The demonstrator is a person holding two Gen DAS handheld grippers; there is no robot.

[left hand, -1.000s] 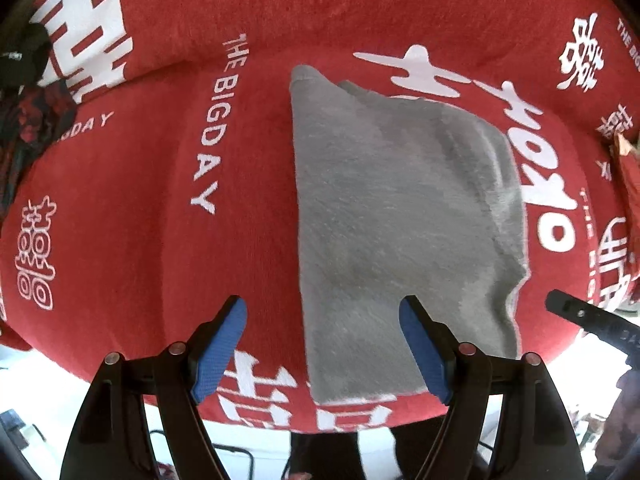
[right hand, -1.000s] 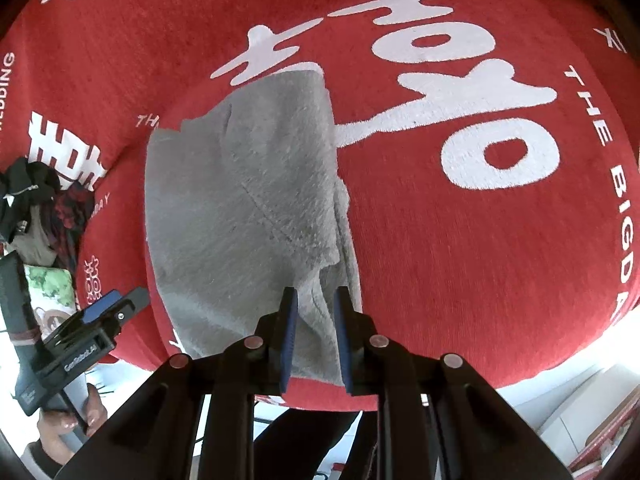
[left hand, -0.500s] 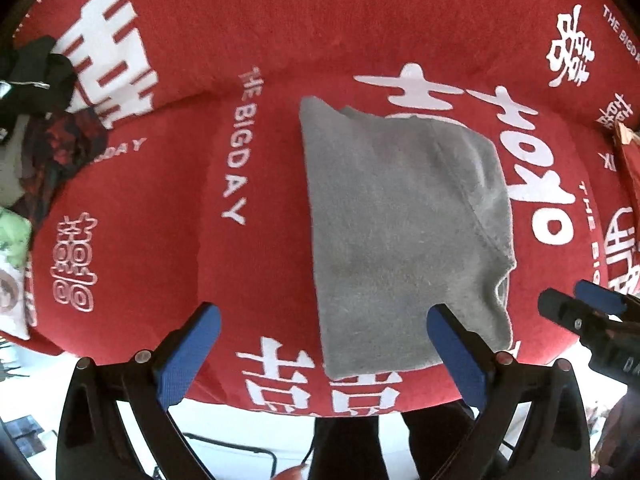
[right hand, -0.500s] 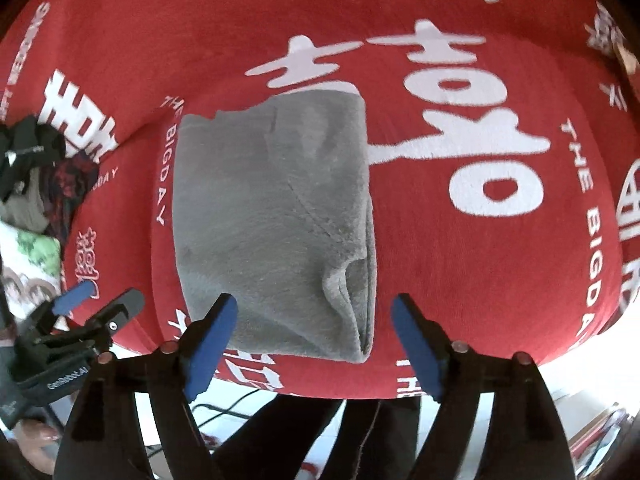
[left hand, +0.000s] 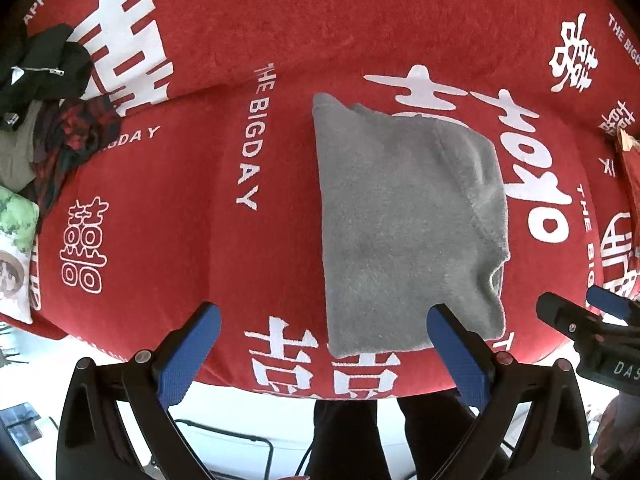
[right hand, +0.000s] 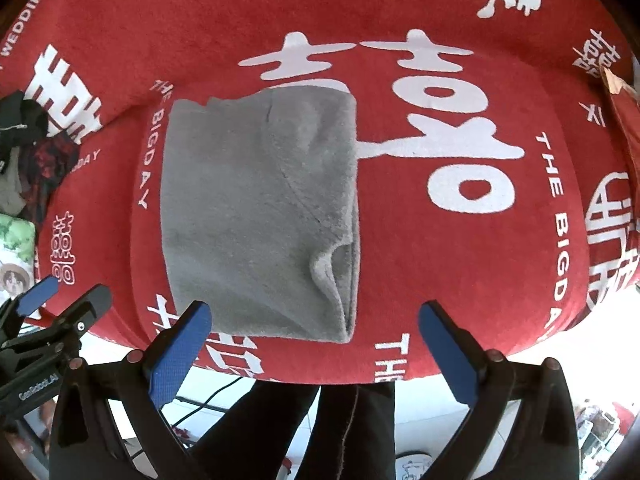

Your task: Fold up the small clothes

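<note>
The left gripper (left hand: 324, 344) hung above the near edge of the red cover (left hand: 168, 216), its blue-padded jaws spread wide with nothing between them; one blue pad (left hand: 456, 354) stood in front of the near right corner of the folded grey garment (left hand: 404, 220) without pressing on it. The right gripper (right hand: 316, 342) was likewise released, its jaws still opening at this moment and clear of the cloth, with the garment's near edge showing in the gap between them. The grey garment (right hand: 260, 216) lay flat on the red cover (right hand: 440, 264), folded into a rough rectangle, its long sides running away from the grippers; along its right side a folded layer curled up into a small loop near the front corner. It partly covered a large white character printed on the cover, and white lettering reading "THE BIGDAY" ran just to the garment's left. Well to the left of the garment, at the cover's edge, sat a heap of dark clothes (left hand: 44, 92), black on top with a zip and a red-and-dark patterned piece under it, and nearer than that heap a green-and-white printed cushion (left hand: 16, 248). Below the garment, past the cover's front edge, a person's dark trouser legs (right hand: 304, 432) stood against a pale floor. In the left wrist view the right gripper (left hand: 592, 320) showed off the garment's right side.
</note>
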